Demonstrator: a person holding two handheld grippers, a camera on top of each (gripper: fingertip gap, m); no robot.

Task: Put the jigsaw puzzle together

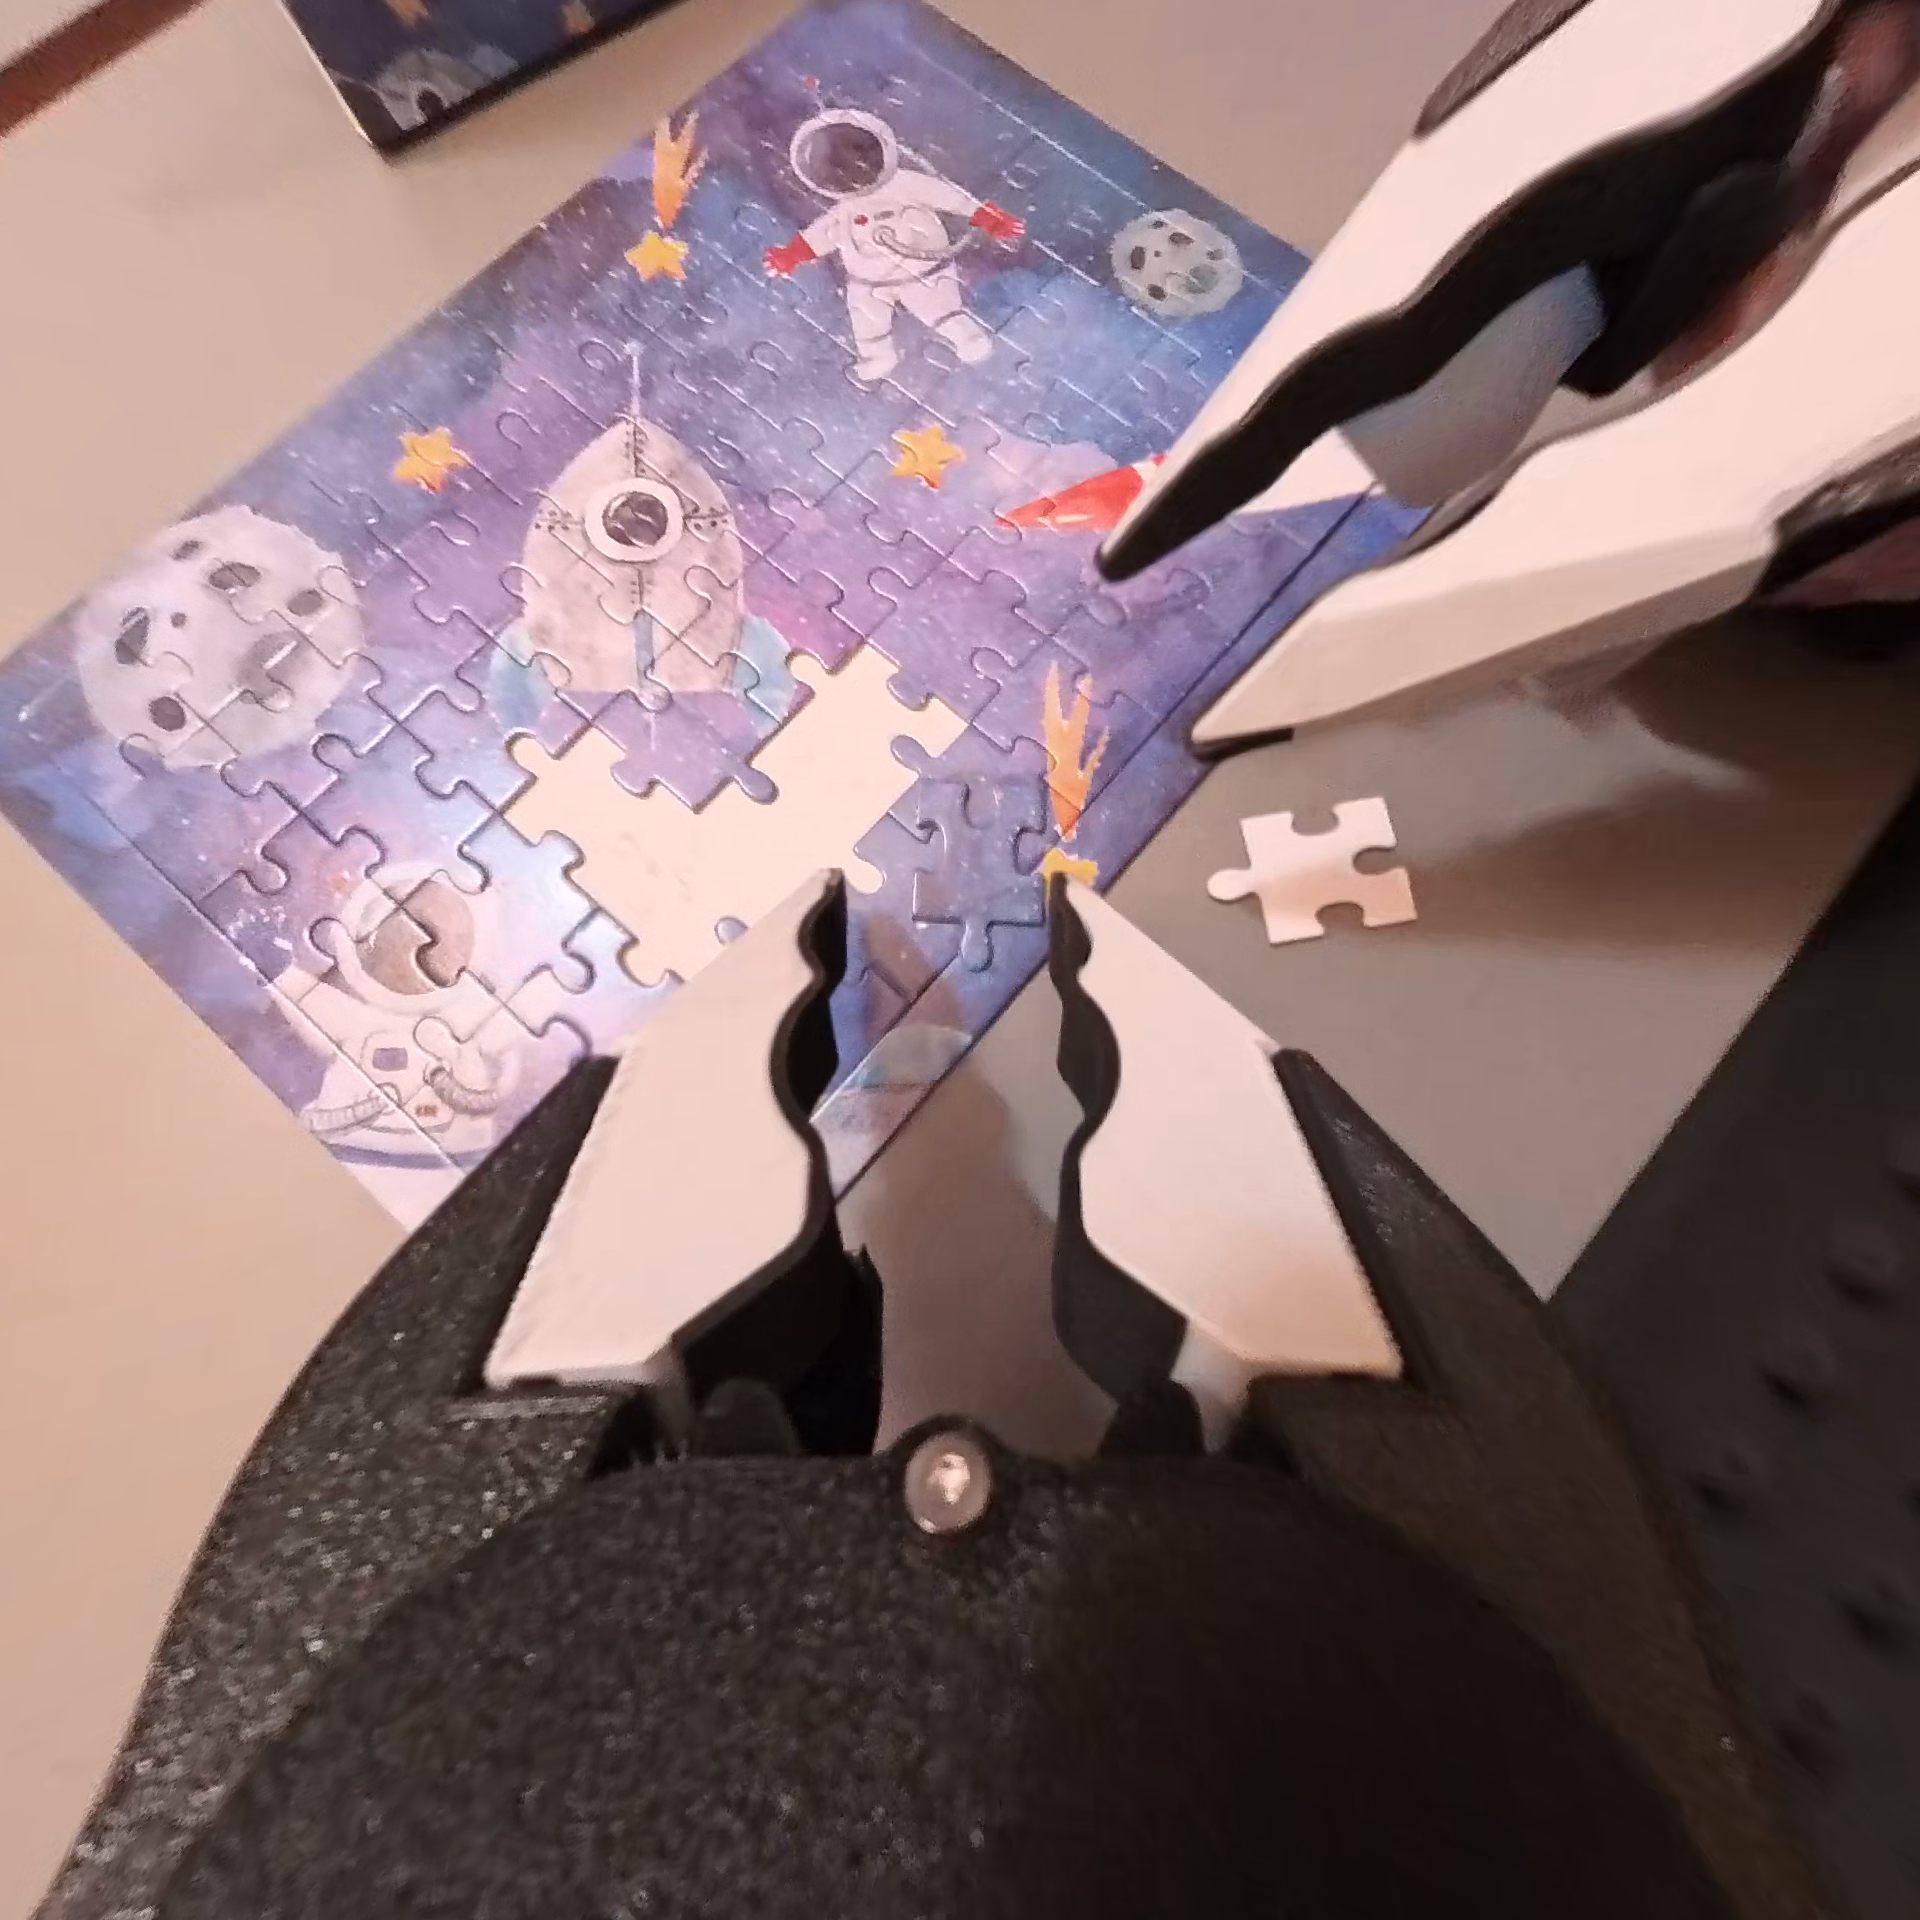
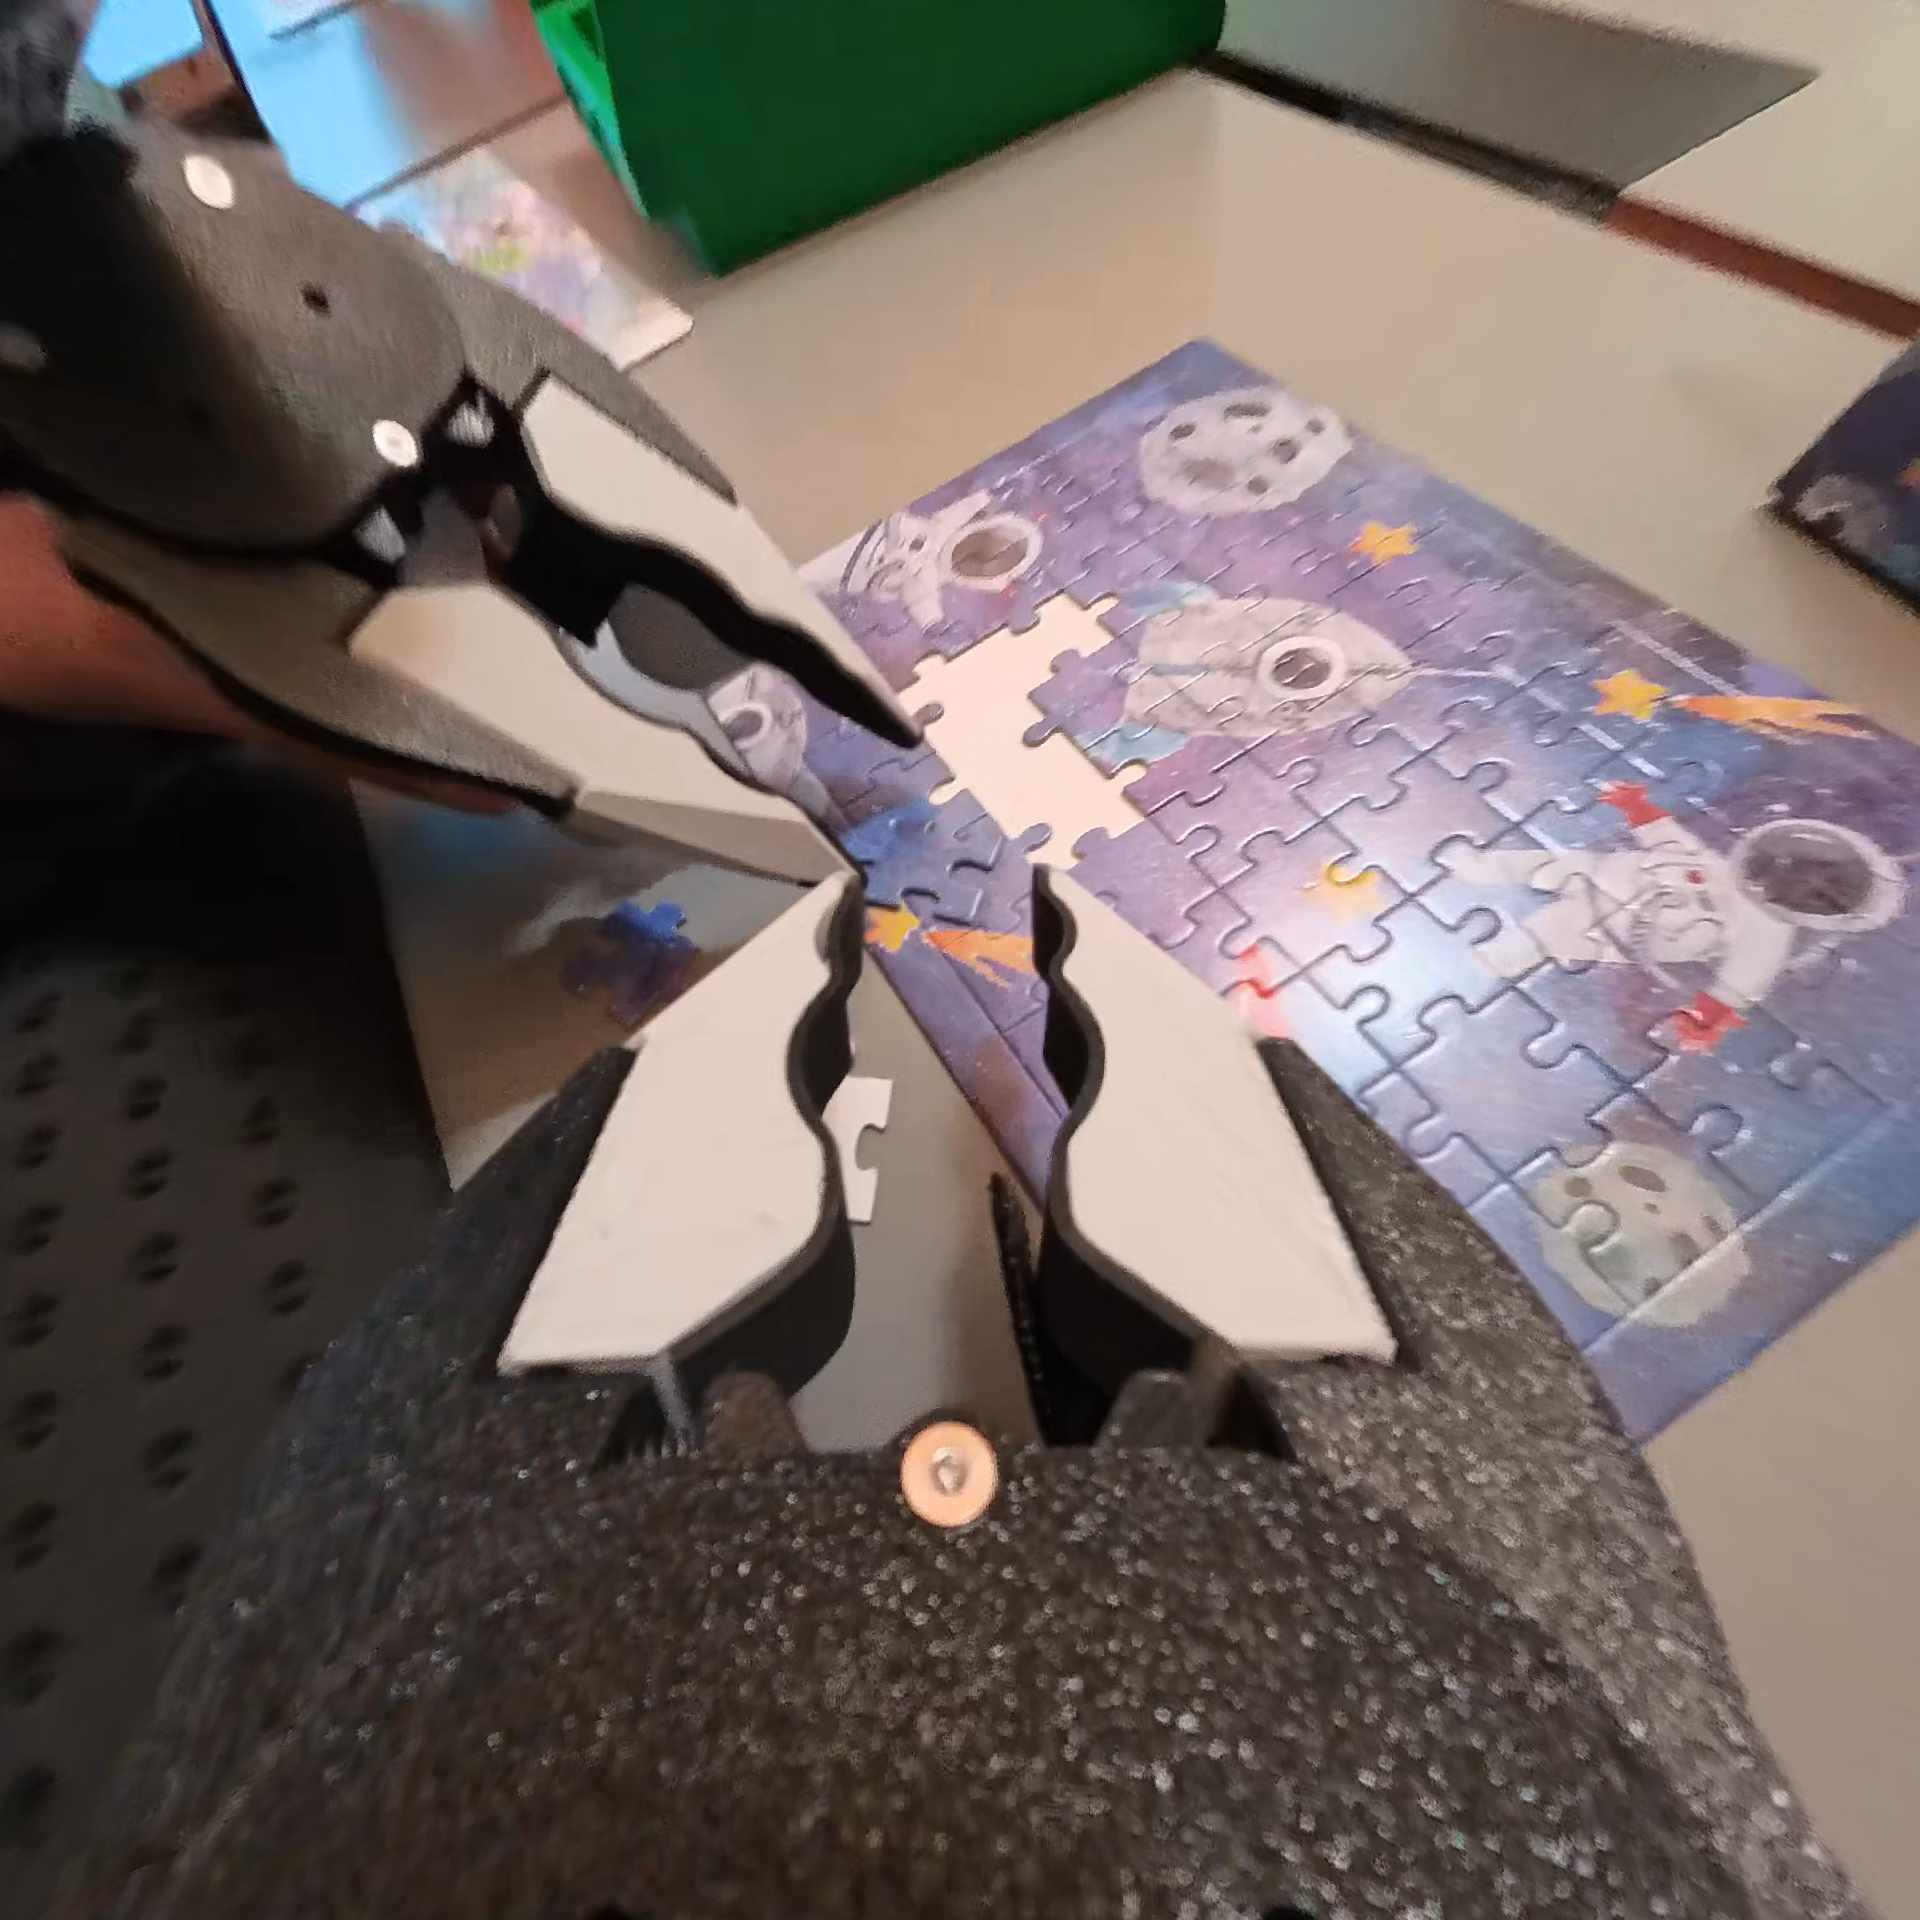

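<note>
**Space jigsaw nearly complete, both grippers parted and empty**

While the left wrist view looks down, the left gripper [image 1: 945, 883] hangs over the near edge of the jigsaw puzzle [image 1: 644, 540], its jaws parted with nothing between them. Item: puzzle, purple space picture with astronauts, rocket and moons, lying flat on the pale table [image 1: 156, 1091]. Item: white gap [image 1: 727, 810] of missing pieces, just beyond the fingertips. Item: loose piece [image 1: 1314, 868], white side up, on the table just right of the puzzle's edge. Item: right gripper [image 1: 1174, 634], entering from the upper right, jaws apart, tips over the puzzle's right edge. Item: dark box [image 1: 416, 73], far left corner.

Right wrist view: right gripper [image 2: 948, 878] released, empty, tips above the puzzle's near corner. Item: the white piece [image 2: 862, 1143], partly hidden behind its left finger. Item: blue piece [image 2: 634, 951], blurred, on the table to the left. Item: left gripper [image 2: 883, 800], reaching from the left, open. Item: green container [image 2: 883, 114], far side.
</note>
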